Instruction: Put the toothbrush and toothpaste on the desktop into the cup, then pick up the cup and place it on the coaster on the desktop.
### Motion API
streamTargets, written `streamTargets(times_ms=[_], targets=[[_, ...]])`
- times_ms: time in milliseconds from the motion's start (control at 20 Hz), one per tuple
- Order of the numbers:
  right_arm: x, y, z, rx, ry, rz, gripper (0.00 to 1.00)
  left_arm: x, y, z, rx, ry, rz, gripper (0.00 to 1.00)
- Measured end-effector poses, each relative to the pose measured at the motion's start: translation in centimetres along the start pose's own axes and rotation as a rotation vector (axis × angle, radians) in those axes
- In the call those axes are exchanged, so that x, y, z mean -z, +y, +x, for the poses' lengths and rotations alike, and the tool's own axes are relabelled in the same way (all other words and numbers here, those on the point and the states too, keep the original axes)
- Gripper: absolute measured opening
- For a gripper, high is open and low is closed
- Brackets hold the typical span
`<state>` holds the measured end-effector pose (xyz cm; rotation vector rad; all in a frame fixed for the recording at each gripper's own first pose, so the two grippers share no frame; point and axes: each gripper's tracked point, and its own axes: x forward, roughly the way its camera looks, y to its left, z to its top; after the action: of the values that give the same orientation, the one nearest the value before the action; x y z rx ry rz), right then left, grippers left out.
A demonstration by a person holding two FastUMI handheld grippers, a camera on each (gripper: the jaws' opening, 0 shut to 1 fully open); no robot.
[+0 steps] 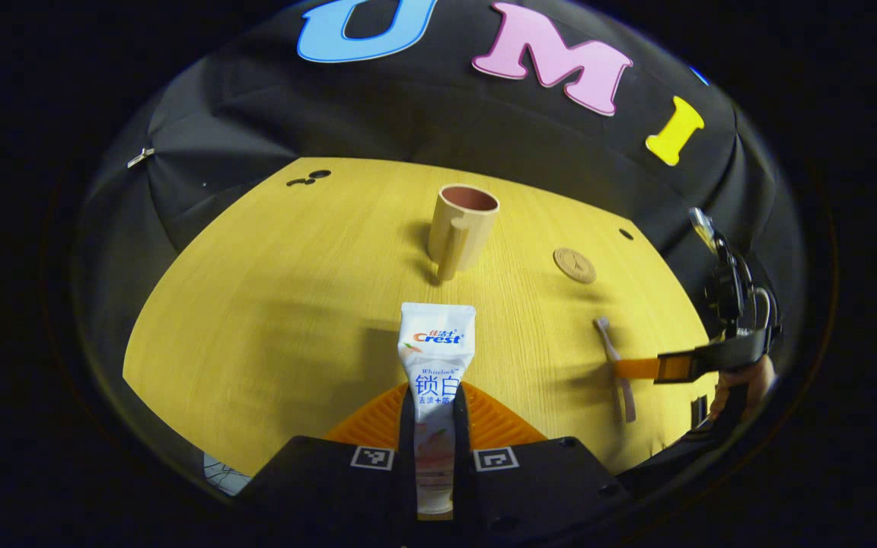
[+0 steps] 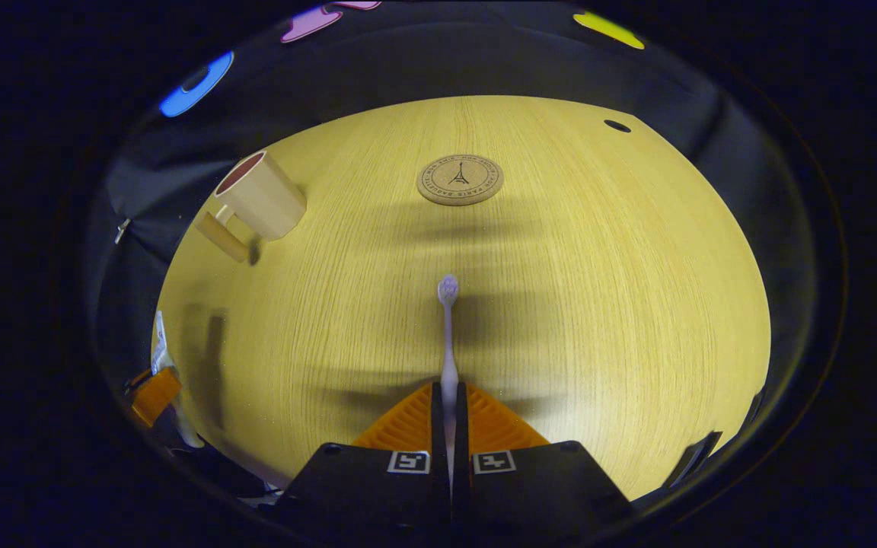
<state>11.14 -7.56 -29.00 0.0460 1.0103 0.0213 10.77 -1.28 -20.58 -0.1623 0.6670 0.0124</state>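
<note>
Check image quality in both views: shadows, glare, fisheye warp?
Left gripper view: sharp; table edge bows from fisheye; soft shadows beside cup and toothpaste, no glare. Right gripper view: sharp too; broad soft shadow bands cross the table near toothbrush and coaster; cup leans from distortion.

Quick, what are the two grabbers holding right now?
Left gripper: jaws closed on the toothpaste.
Right gripper: jaws closed on the toothbrush.

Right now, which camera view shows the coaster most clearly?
The right gripper view: the coaster lies straight ahead on the desktop, seen nearly face-on, with its printed top showing. In the left gripper view the coaster is smaller, off to the right of the cup, and its print is barely visible.
</note>
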Motion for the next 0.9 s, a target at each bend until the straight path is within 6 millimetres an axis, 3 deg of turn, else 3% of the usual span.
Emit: streamTargets(times_ms=[250,350,450,750,900], targets=[[-0.9,-1.8,-2.0,-0.020,-0.028,-0.048,0.06,-6.5,-0.2,-0.9,0.038,-0.100,-0.022,0.24],[-1.2,-1.1,-2.8,-0.079,-0.036,-0.057,0.06,-9.2,-0.6,-0.9,0.046,-0.145,-0.026,0.19],[-1.9,-0.5,-3.4,-0.121,-0.062,-0.071,0.06,-12.2,-0.9,-0.9,0.066,-0.201,-0.012,0.24],[-4.1,0.9,-4.9,-0.174,-0.142,-0.082,0.06,-20.2,-1.7,1.5,0.209,-0.355,0.035,0.23],[-4.8,0.9,-4.8,-0.177,-0.164,-0.047,0.06,-22.9,-2.8,3.8,0.276,-0.411,0.124,0.23]])
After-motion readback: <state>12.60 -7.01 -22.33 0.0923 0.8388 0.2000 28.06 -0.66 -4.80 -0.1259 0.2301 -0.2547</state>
